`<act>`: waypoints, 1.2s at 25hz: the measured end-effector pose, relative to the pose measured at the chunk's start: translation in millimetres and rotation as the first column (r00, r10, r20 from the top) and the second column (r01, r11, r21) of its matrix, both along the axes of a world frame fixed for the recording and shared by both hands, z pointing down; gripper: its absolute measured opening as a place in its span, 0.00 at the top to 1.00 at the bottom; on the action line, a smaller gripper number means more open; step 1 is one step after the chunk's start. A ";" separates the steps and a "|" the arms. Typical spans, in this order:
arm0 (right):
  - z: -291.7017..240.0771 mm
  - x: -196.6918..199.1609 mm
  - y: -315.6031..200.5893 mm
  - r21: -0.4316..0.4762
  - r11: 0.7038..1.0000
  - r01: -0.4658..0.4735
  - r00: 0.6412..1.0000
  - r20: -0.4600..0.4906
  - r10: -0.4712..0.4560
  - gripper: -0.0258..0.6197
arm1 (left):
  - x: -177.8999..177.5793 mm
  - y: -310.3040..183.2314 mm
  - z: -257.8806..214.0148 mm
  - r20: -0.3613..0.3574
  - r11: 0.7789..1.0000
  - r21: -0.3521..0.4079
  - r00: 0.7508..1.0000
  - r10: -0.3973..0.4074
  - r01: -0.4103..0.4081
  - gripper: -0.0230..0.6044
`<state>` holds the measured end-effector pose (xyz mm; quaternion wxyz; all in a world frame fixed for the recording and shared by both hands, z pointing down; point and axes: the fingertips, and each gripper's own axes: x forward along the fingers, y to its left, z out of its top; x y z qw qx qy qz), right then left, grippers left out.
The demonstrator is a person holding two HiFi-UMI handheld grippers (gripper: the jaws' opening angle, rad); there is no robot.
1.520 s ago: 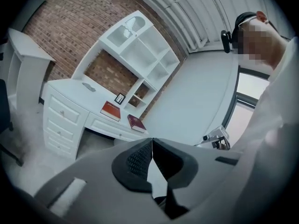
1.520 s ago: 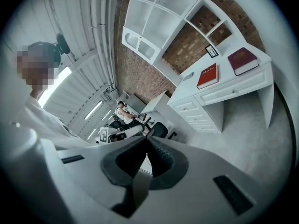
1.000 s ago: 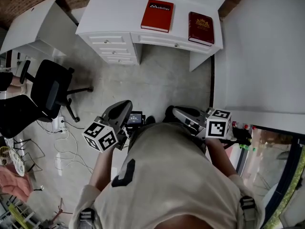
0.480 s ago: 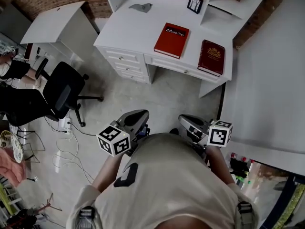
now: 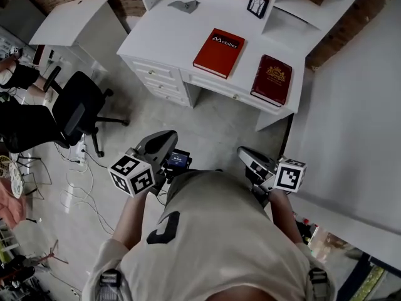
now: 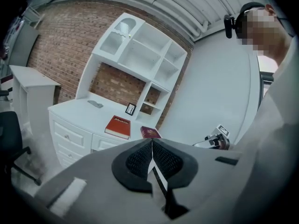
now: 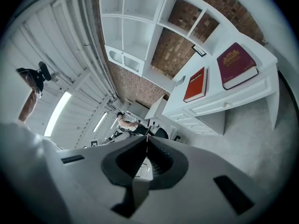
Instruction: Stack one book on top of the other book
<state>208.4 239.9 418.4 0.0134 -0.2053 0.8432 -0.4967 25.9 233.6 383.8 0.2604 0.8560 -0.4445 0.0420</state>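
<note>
Two books lie side by side, apart, on the white desk (image 5: 169,39): a red book (image 5: 218,44) on the left and a dark maroon book (image 5: 272,80) on the right. Both also show in the left gripper view, the red book (image 6: 118,127) and the maroon book (image 6: 150,132). In the right gripper view the red book (image 7: 195,85) lies beside the maroon book (image 7: 236,66). My left gripper (image 5: 161,144) and right gripper (image 5: 245,154) are held close to my body, well short of the desk. Both are shut with nothing between the jaws, as seen at the left gripper (image 6: 152,142) and the right gripper (image 7: 147,138).
A small picture frame (image 5: 255,4) and a grey object (image 5: 183,5) sit at the back of the desk, under a white shelf unit (image 6: 140,55). A black office chair (image 5: 75,115) and a second white table (image 5: 75,21) stand to the left. A white wall (image 5: 357,118) runs along the right.
The desk and books have slid lower and nearer in the head view as I moved towards them. Both grippers travelled along, still shut and empty.
</note>
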 end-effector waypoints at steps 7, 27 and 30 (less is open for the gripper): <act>6.2 20.1 -13.9 -0.067 0.997 0.040 0.999 0.023 -0.039 0.95 | 29.7 -14.1 -0.5 0.029 1.000 0.006 0.999 -0.030 0.030 0.96; 28.1 -65.7 -111.9 -0.182 0.981 -0.063 0.997 -0.055 0.053 0.95 | -55.4 -127.0 15.4 -0.021 0.999 -0.027 0.999 0.037 -0.037 0.96; 24.5 -98.2 -126.2 -0.197 0.978 -0.071 0.997 -0.057 0.061 0.95 | -79.0 -144.1 16.5 -0.030 0.997 -0.027 0.997 0.074 -0.075 0.96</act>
